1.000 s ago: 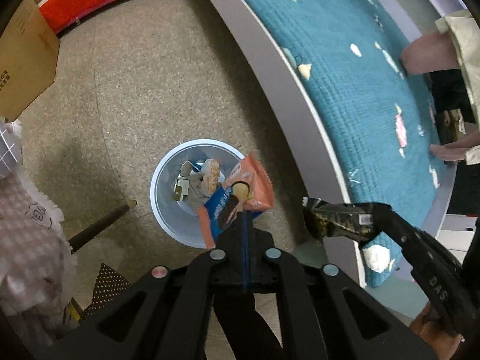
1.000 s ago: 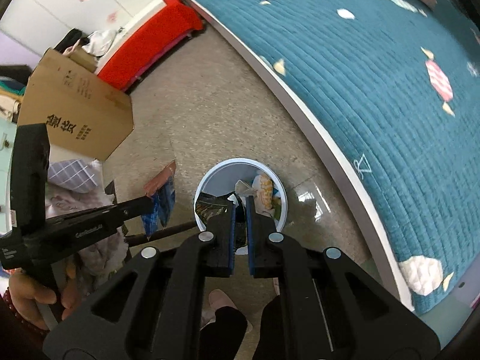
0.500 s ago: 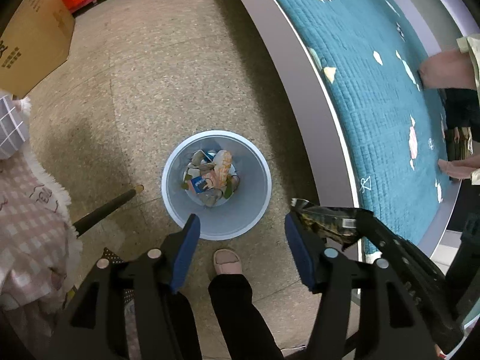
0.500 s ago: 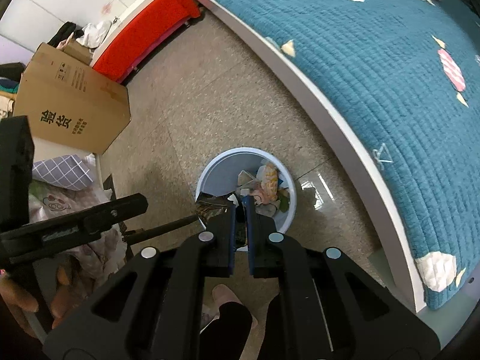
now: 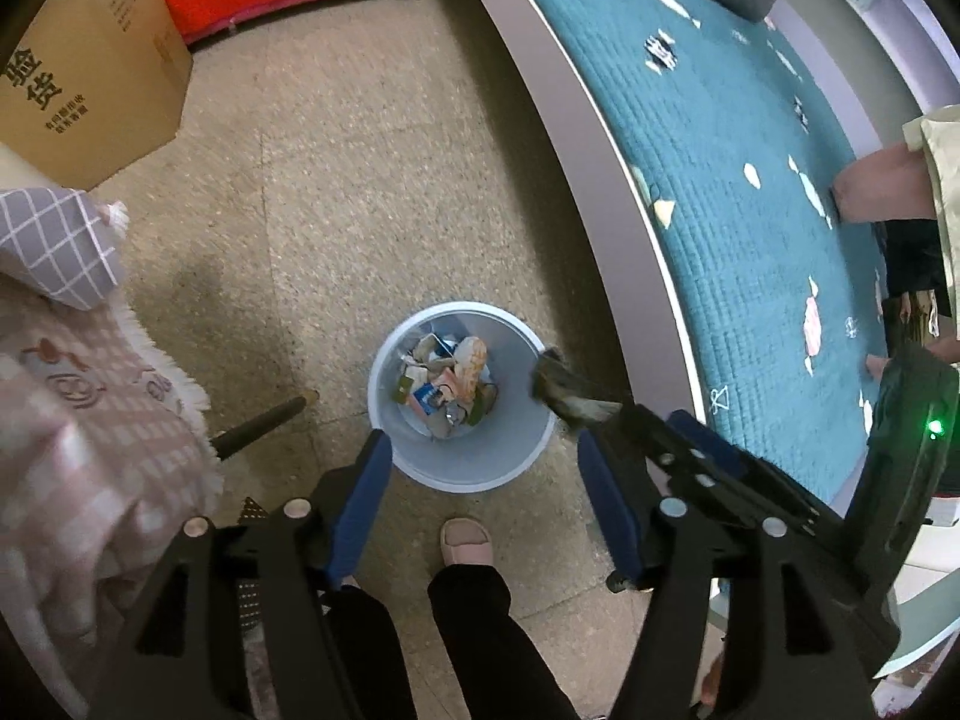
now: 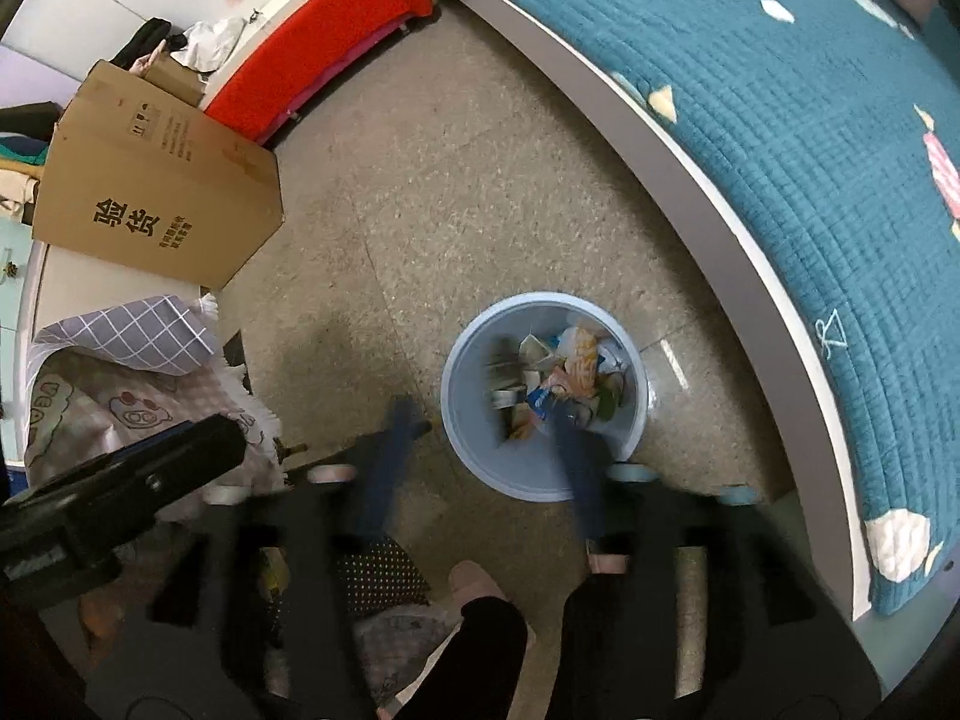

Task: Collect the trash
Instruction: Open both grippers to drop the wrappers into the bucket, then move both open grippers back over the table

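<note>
A pale blue waste bin (image 5: 480, 471) stands on the floor beside the bed, with several wrappers (image 5: 447, 381) piled inside. My left gripper (image 5: 480, 441) hangs above its near rim, jaws still opening, nothing between them. In the right wrist view the bin (image 6: 480, 462) lies just ahead of my right gripper (image 6: 480, 411). Its blurred blue fingers (image 6: 384, 468) are opening with nothing pressed between them. A dark crumpled wrapper (image 5: 564, 393) shows at the bin's right rim, just off the right gripper's tip. A dark streak (image 6: 501, 369) blurs over the bin's inside.
A teal quilted bed (image 6: 810, 150) with a grey frame curves along the right. A cardboard box (image 6: 156, 204) and a red bench (image 6: 324, 42) stand at the back left. A pink checked blanket (image 5: 72, 408) and a black pole (image 5: 258, 426) lie left. A slippered foot (image 5: 465, 540) stands near the bin.
The left gripper opened, dropped its orange and blue snack bag into the bin, then rose. The right gripper slid over the bin, and its jaws parted from the dark wrapper.
</note>
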